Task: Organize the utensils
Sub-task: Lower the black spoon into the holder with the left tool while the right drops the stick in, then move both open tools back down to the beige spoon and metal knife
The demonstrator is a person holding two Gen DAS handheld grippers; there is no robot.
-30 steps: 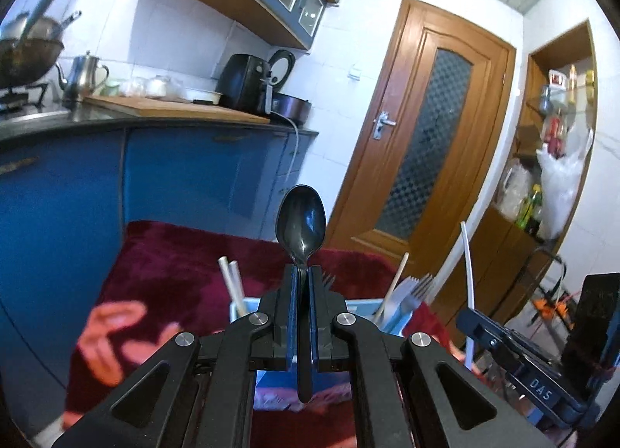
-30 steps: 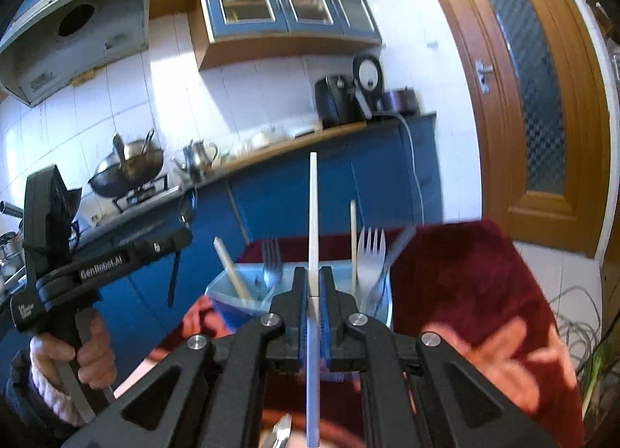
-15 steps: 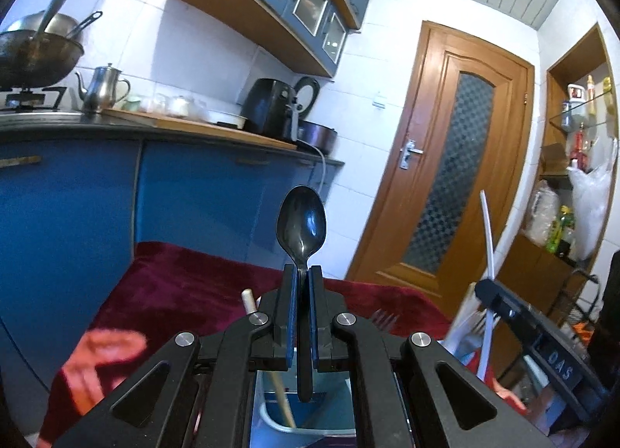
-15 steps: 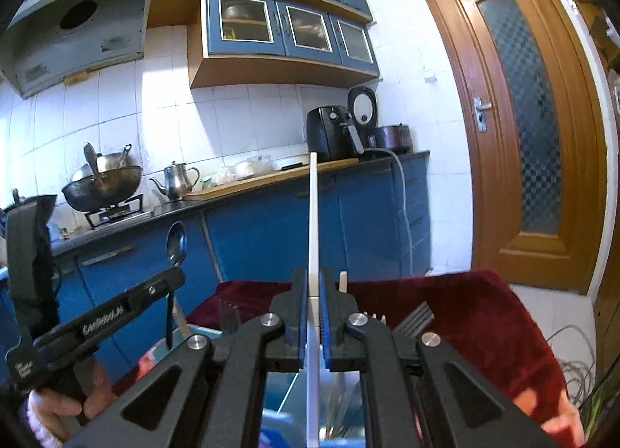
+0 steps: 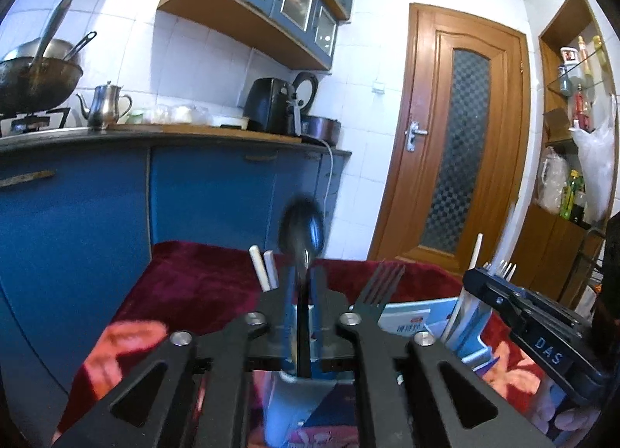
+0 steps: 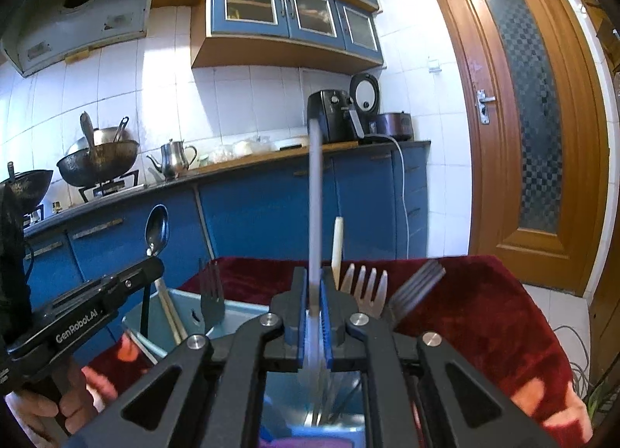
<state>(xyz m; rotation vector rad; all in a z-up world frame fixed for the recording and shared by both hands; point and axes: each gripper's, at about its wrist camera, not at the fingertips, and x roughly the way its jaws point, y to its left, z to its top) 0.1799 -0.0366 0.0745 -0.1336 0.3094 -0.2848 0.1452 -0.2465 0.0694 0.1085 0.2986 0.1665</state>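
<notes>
My left gripper [image 5: 303, 293] is shut on a dark metal spoon [image 5: 302, 233], bowl up, its handle reaching down into a blue utensil holder [image 5: 294, 401]. The spoon also shows in the right wrist view [image 6: 157, 231]. My right gripper [image 6: 314, 304] is shut on a white plastic utensil handle [image 6: 314, 207], held upright over the holder [image 6: 182, 316]. Forks [image 6: 211, 293] and chopsticks [image 6: 337, 246] stand in the holder. The right gripper's body shows at the right of the left wrist view [image 5: 534, 331].
The holder stands on a dark red cloth with orange flowers [image 6: 484, 312]. Blue kitchen cabinets [image 5: 77, 215] and a counter with a kettle [image 5: 104, 105] lie behind. A wooden door [image 5: 457, 145] is at the right.
Both grippers have dropped lower over the holder; the spoon handle and the white handle now reach down into it. The spoon looks blurred from motion.
</notes>
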